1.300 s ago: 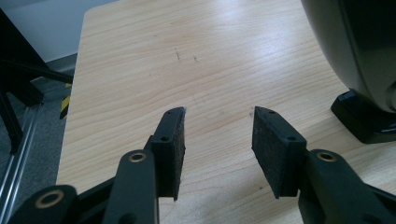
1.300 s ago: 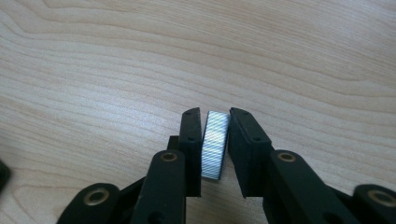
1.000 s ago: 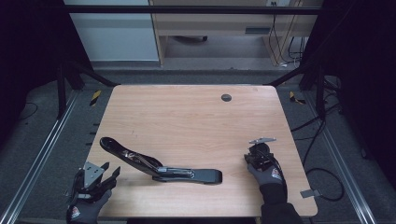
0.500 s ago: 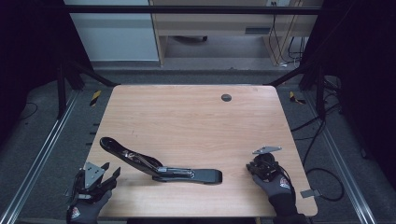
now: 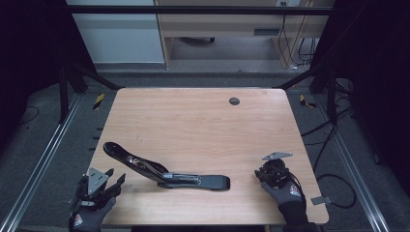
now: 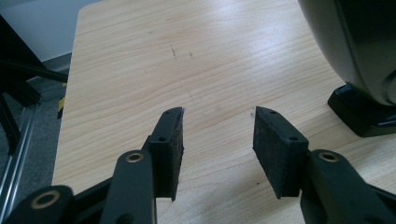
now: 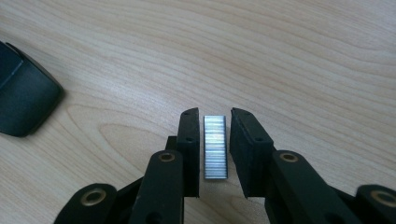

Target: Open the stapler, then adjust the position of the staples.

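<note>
A strip of staples (image 7: 215,147) lies on the table (image 7: 280,56) between the right gripper (image 7: 214,116) jaws (just opening), narrow gaps either side; a black stapler (image 7: 23,98) sits far left.

I work in what looks like a lab or test room: a bare wooden table (image 5: 193,125) stands inside a dark metal frame (image 5: 72,72), with loose cables (image 5: 333,140) and yellow-black floor tape (image 5: 98,100) around it.

Silver staple strip (image 7: 215,147) flat on table (image 7: 280,56)
</note>
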